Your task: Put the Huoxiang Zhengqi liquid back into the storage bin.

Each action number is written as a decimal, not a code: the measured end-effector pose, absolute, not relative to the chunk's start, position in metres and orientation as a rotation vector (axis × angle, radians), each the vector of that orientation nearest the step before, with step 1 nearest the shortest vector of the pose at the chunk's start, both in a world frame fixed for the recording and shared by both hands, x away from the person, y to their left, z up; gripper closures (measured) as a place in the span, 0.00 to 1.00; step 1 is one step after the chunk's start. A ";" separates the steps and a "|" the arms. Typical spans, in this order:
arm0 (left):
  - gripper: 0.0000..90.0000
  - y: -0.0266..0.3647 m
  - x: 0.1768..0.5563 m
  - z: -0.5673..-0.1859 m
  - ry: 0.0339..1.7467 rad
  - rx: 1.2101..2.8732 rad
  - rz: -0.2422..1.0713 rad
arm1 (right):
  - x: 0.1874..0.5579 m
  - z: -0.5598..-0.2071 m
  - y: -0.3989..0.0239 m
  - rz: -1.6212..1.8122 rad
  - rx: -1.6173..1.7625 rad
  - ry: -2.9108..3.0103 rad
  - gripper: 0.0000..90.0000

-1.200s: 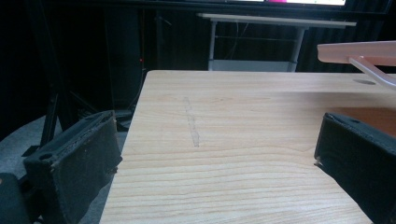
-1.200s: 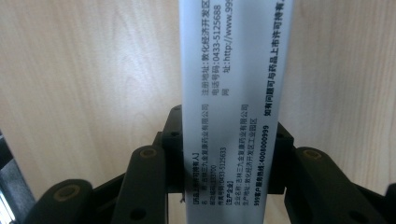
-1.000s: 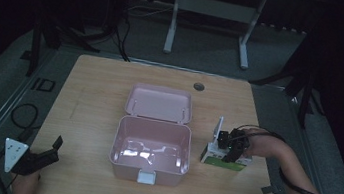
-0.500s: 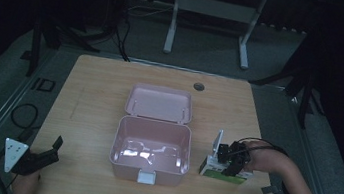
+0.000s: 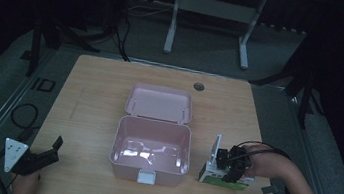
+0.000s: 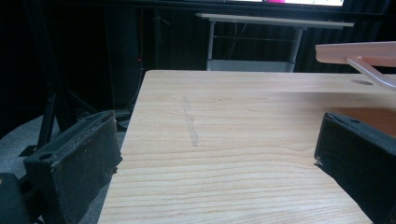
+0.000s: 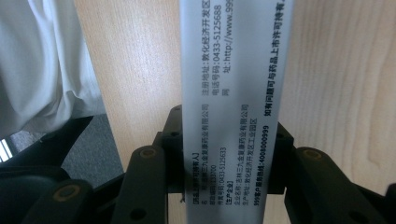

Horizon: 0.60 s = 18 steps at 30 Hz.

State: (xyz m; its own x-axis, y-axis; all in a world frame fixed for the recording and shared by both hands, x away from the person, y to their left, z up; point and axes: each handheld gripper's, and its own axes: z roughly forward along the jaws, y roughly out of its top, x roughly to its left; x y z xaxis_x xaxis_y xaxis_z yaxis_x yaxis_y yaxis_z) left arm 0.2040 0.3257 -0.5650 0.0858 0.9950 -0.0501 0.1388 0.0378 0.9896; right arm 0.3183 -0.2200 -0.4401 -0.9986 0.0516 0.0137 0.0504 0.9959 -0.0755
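An open pink plastic box (image 5: 119, 140) stands in the middle of the wooden table (image 5: 95, 92), its lid (image 5: 160, 103) folded back flat behind it. To the right of it, my right gripper (image 5: 229, 165) is shut on a white and green medicine carton (image 5: 222, 180) near the table's front edge. In the right gripper view the carton (image 7: 236, 70) shows a white face with black print, and the right gripper (image 7: 227, 130) presses on both its sides. My left gripper (image 5: 49, 149) stands open and holds nothing at the front left corner. The left gripper (image 6: 219, 135) faces bare wood, with the lid (image 6: 355, 51) at the right.
A round cable hole (image 5: 198, 86) sits near the table's far edge. A white desk frame (image 5: 211, 11) stands on the floor beyond. Cables (image 5: 21, 115) lie on the floor at the left. White clothing (image 7: 42, 70) lies beyond the table's near edge.
My right gripper has carried the carton toward the table's near edge, a little farther from the pink box. The left gripper has stayed in place.
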 end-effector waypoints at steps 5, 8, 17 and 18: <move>0.00 0.326 0.204 -0.565 1.262 1.317 1.042 | 0.319 -0.422 -0.218 0.094 -0.087 -3.131 0.69; 0.00 0.326 0.204 -0.565 1.262 1.316 1.042 | 0.319 -0.411 -0.216 0.099 -0.092 -3.143 0.69; 0.00 0.326 0.204 -0.565 1.263 1.315 1.041 | 0.318 -0.379 -0.213 0.109 -0.116 -3.169 0.69; 0.00 0.326 0.204 -0.565 1.263 1.315 1.042 | 0.318 -0.375 -0.213 0.109 -0.117 -3.170 0.69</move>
State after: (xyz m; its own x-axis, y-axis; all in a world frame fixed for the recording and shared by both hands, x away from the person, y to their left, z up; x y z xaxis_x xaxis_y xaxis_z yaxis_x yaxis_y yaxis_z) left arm 0.2040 0.3258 -0.5650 0.0855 0.9950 -0.0514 0.1385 0.0393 0.9896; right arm 0.3177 -0.2127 -0.3755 -0.9967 0.0726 -0.0353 0.0748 0.9949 -0.0674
